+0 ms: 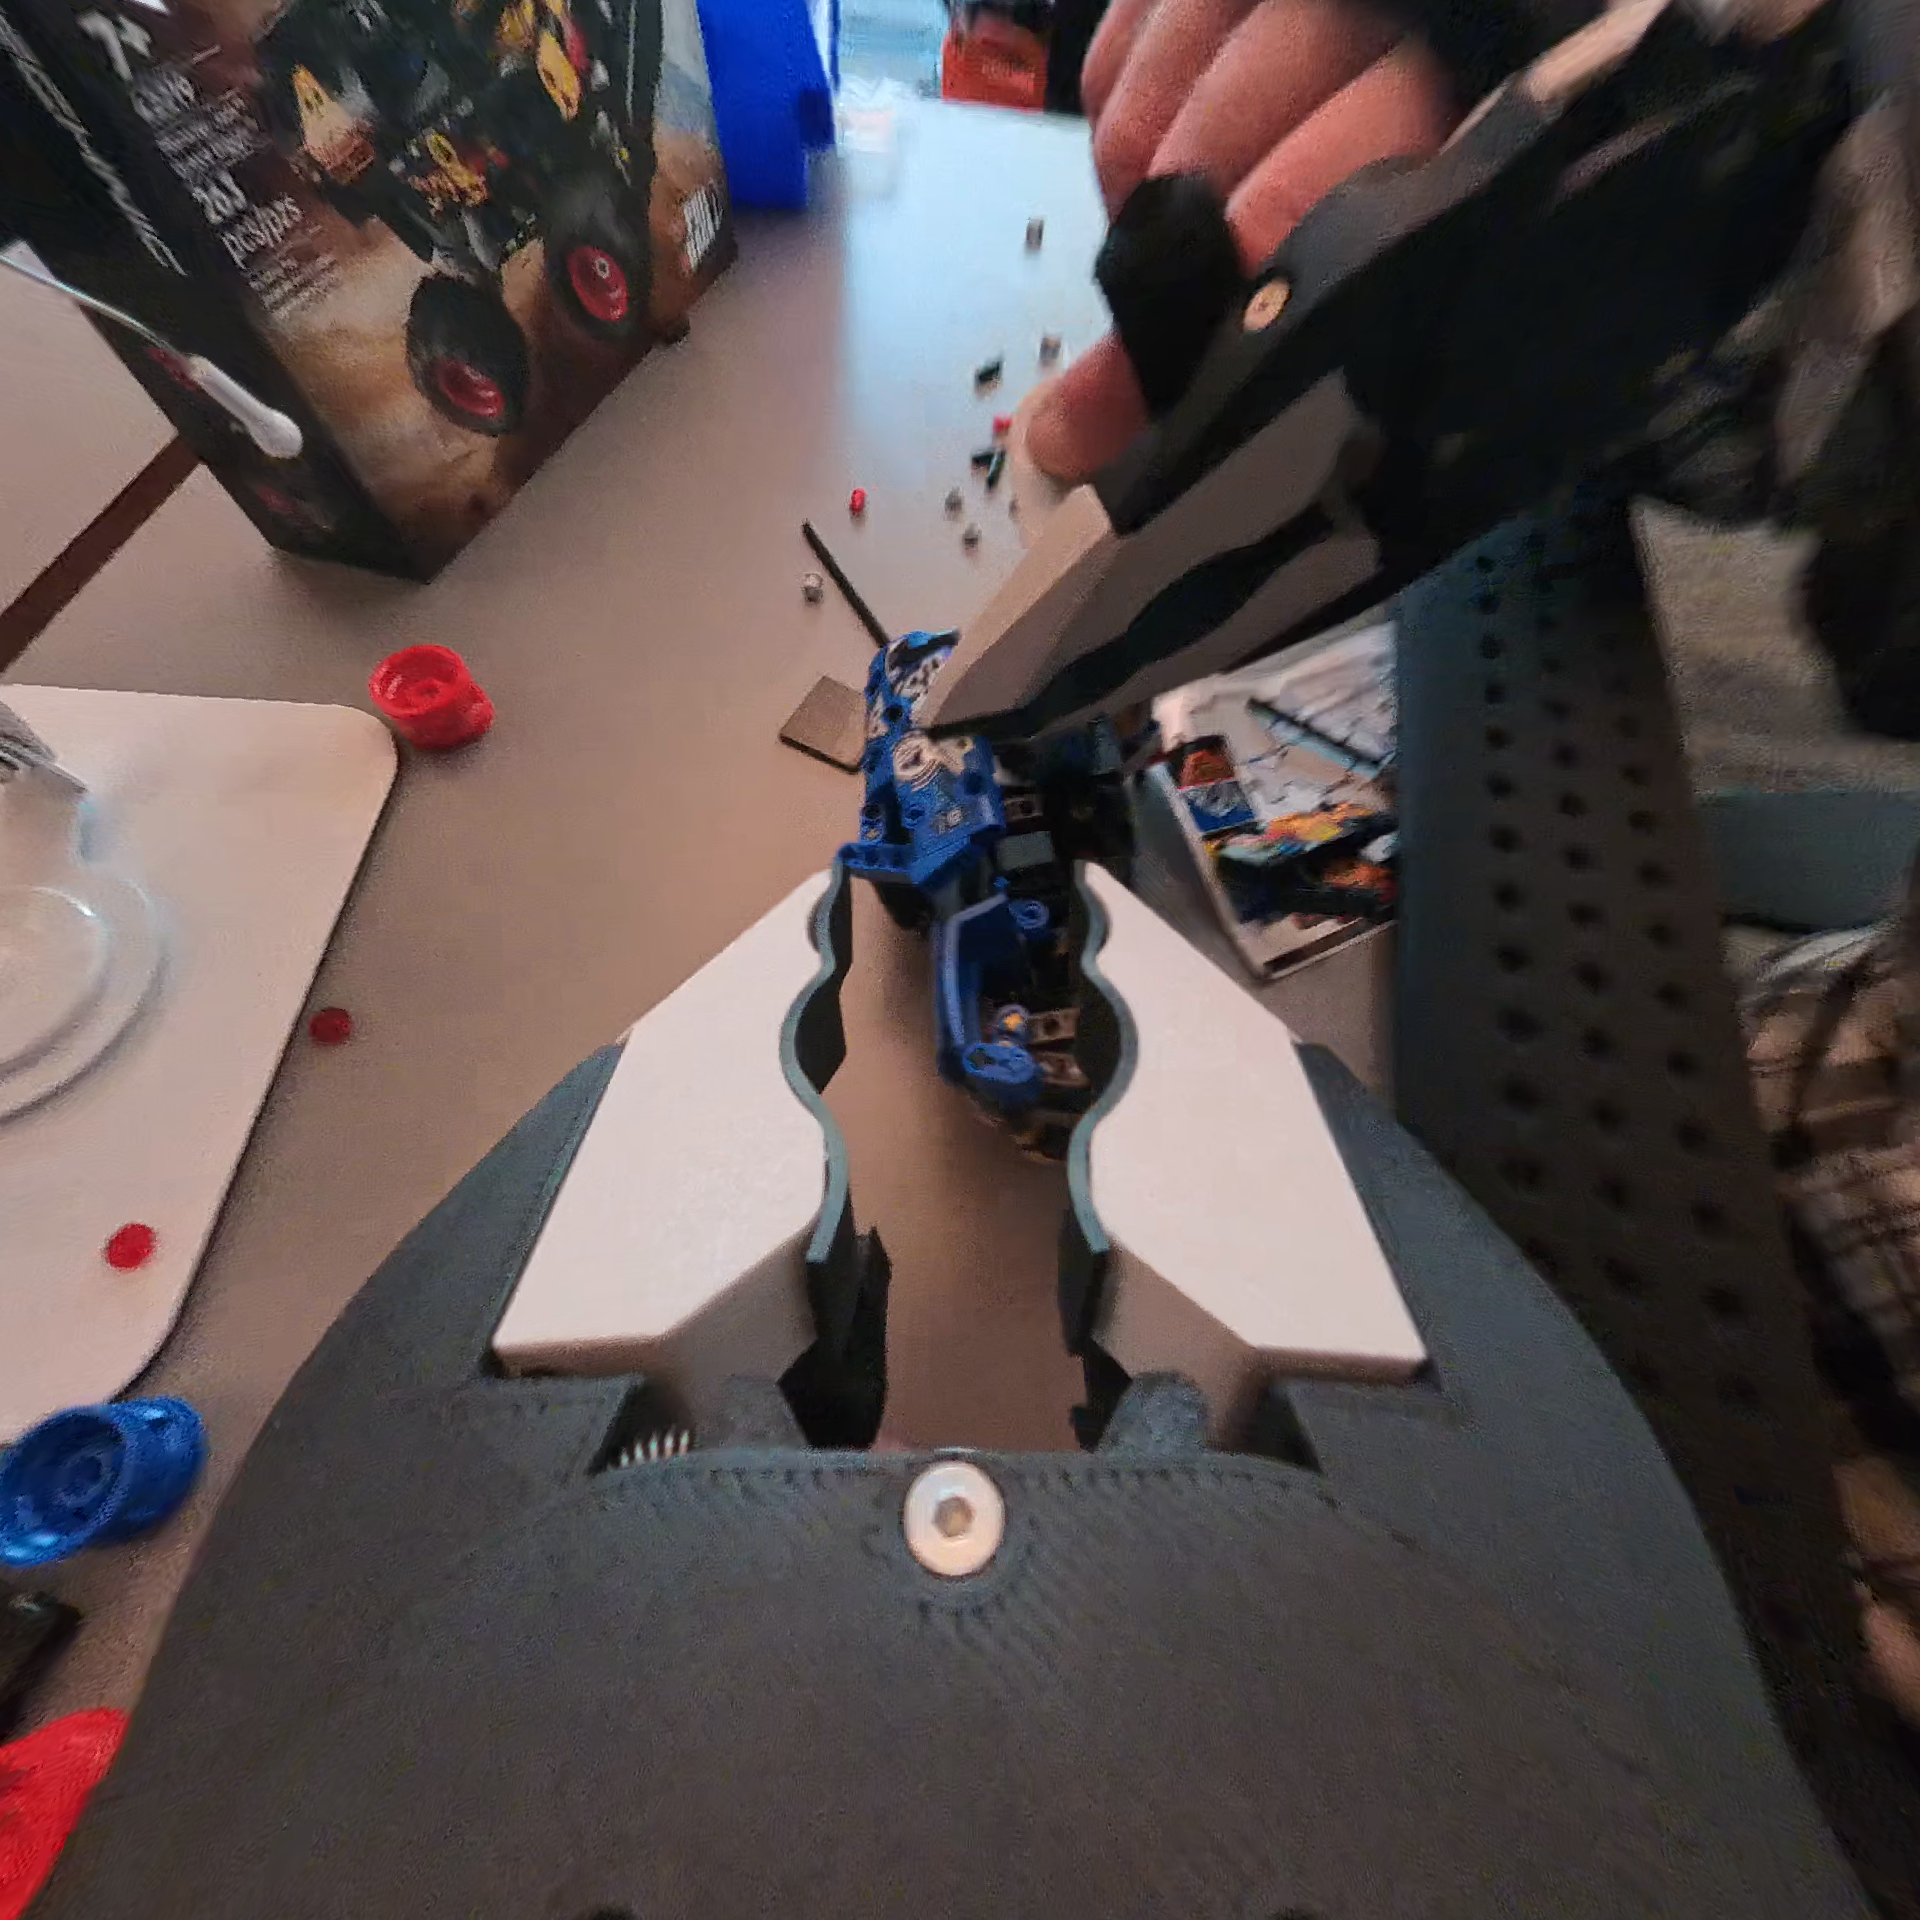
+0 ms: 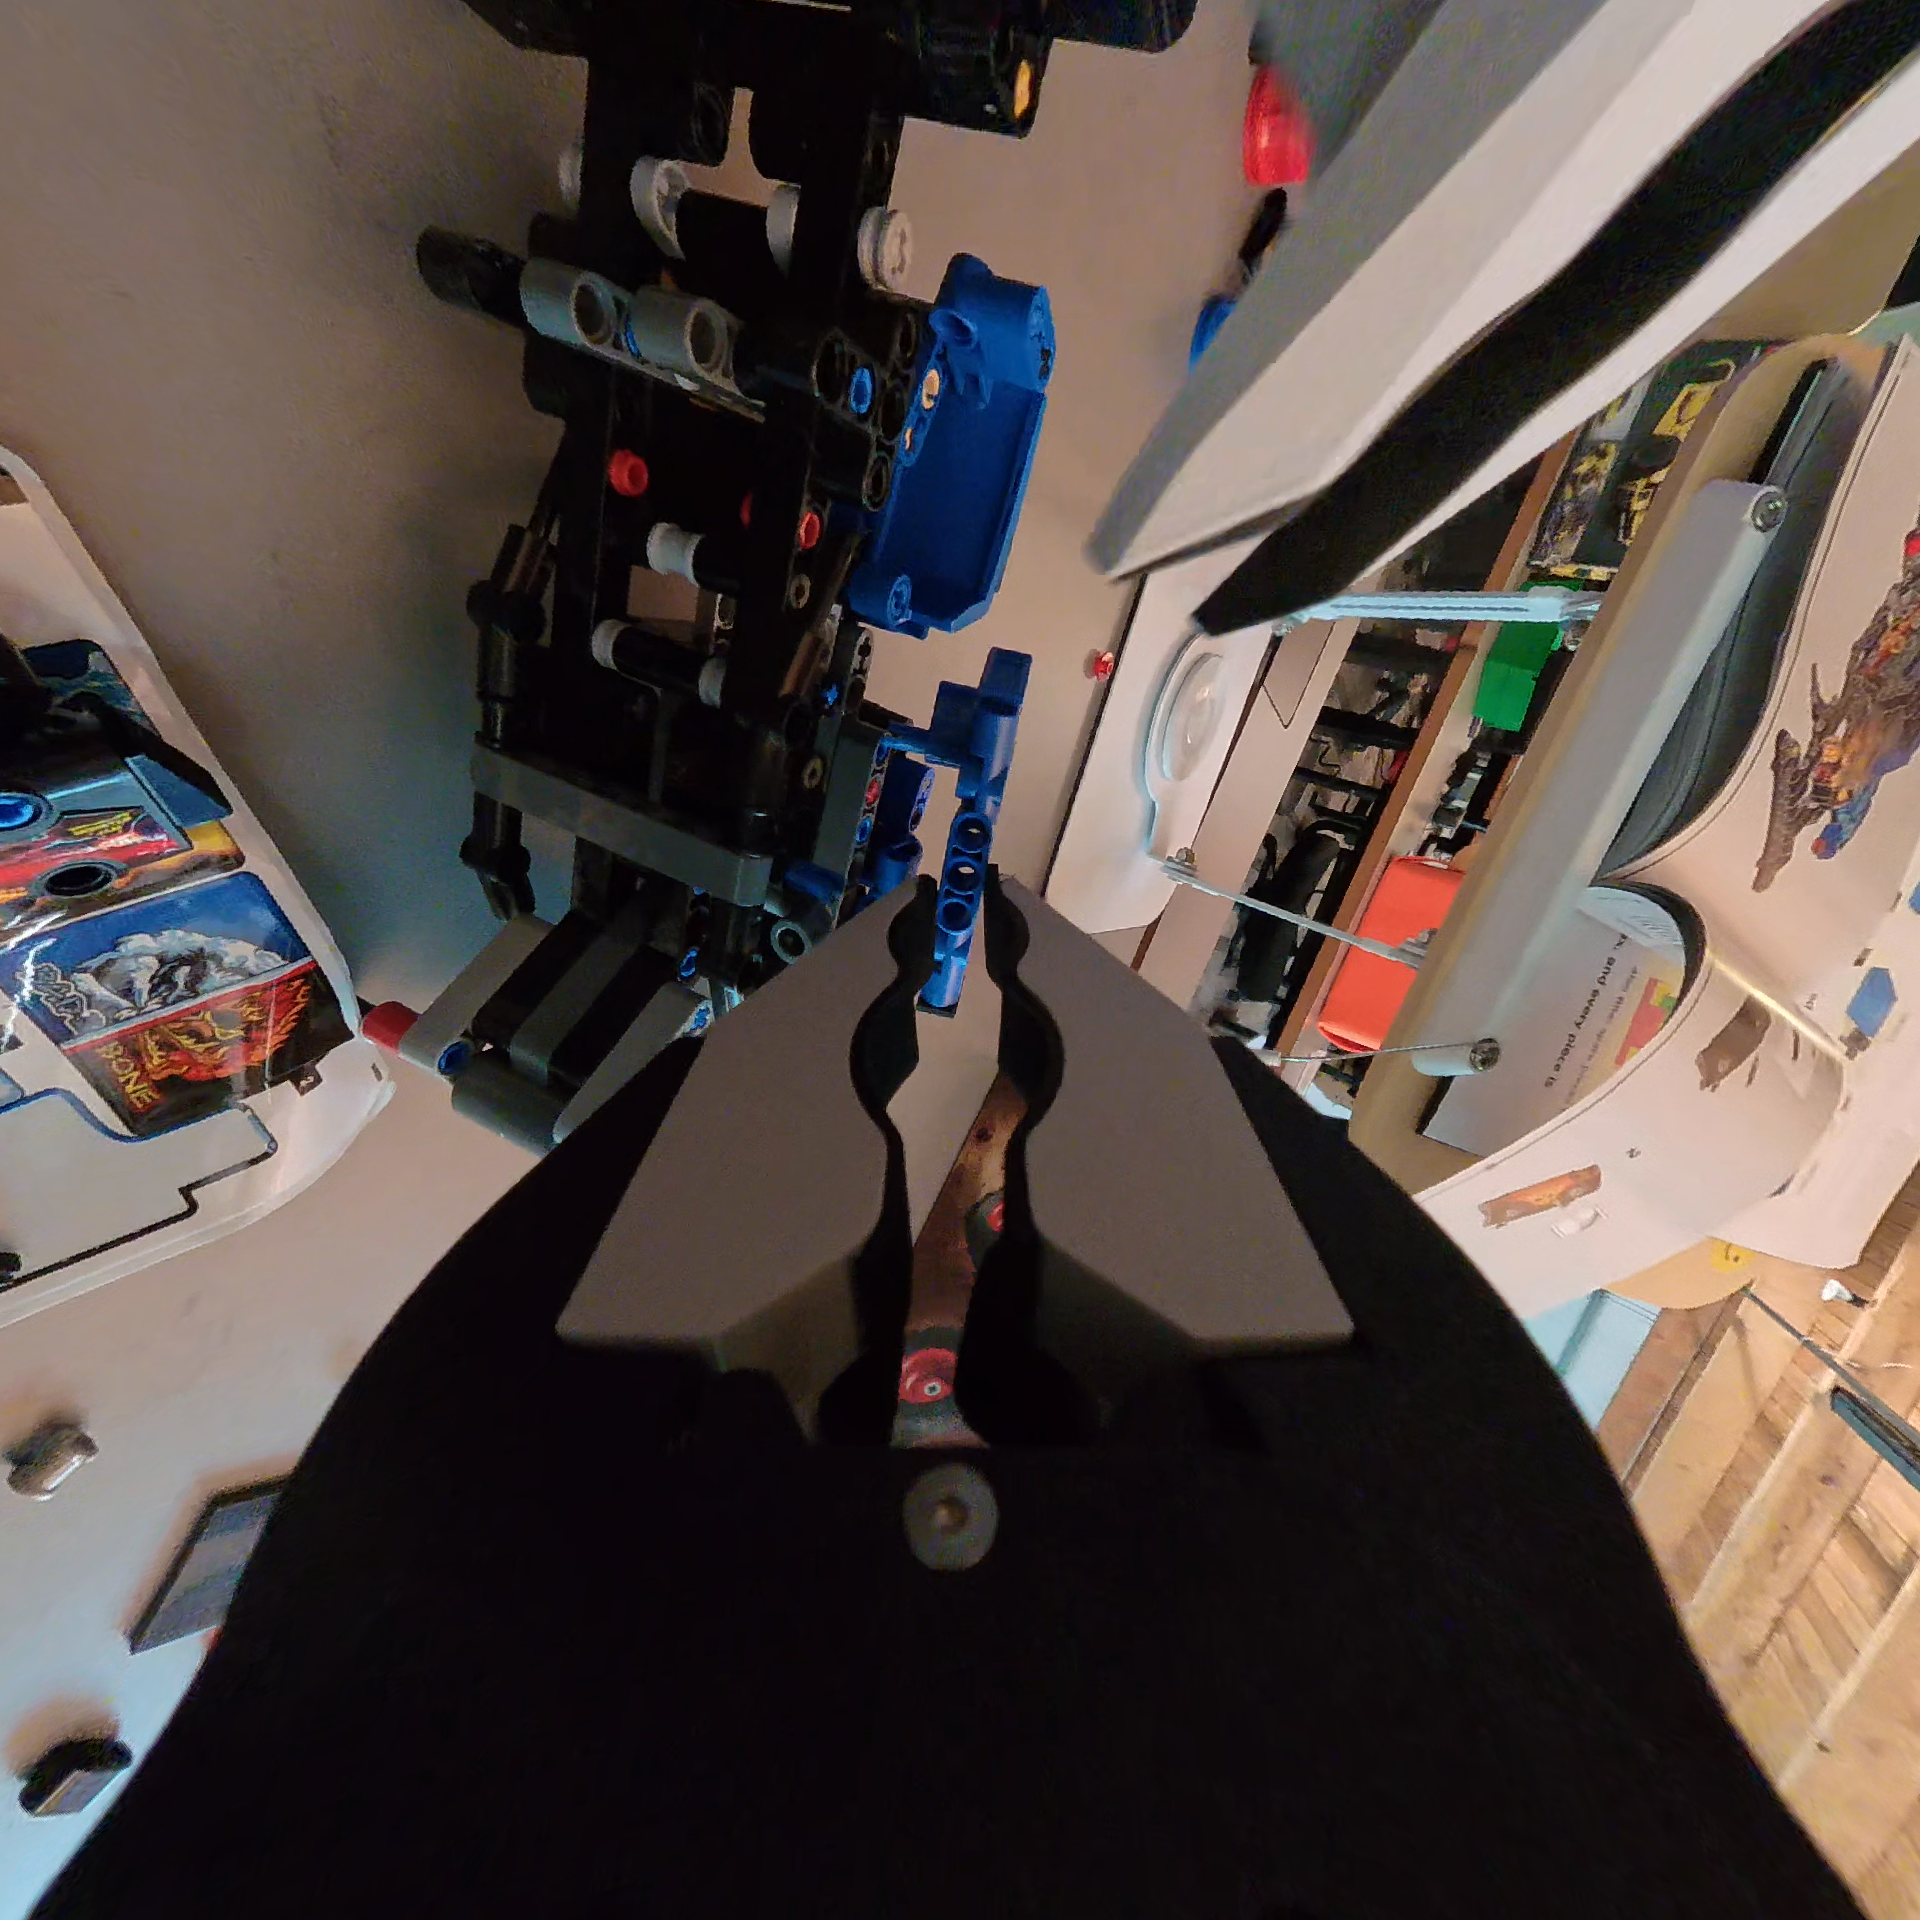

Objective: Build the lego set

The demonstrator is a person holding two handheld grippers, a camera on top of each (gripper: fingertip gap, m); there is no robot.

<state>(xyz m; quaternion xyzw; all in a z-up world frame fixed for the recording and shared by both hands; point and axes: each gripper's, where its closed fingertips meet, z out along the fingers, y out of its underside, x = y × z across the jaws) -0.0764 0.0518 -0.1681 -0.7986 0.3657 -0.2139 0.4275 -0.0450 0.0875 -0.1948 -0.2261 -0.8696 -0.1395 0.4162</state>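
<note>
Right hand-held gripper (image 2: 953, 902) clamped on blue beam (image 2: 961, 914) of chassis (image 2: 707, 582); left hand-held gripper (image 1: 961, 894) wide around it. Risk: beam snapping off under twist.

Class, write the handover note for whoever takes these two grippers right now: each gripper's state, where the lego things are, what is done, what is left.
Left gripper: open, jaws either side of the blue-and-black model; contact unclear.
Right gripper: shut on a blue beam at the model's edge.
Red wheel hub and blue wheel hub lie loose on the table; small pins scattered beyond; box stands at the back.
Done: chassis and blue body panels joined.
Left: wheels, loose pins.
</note>
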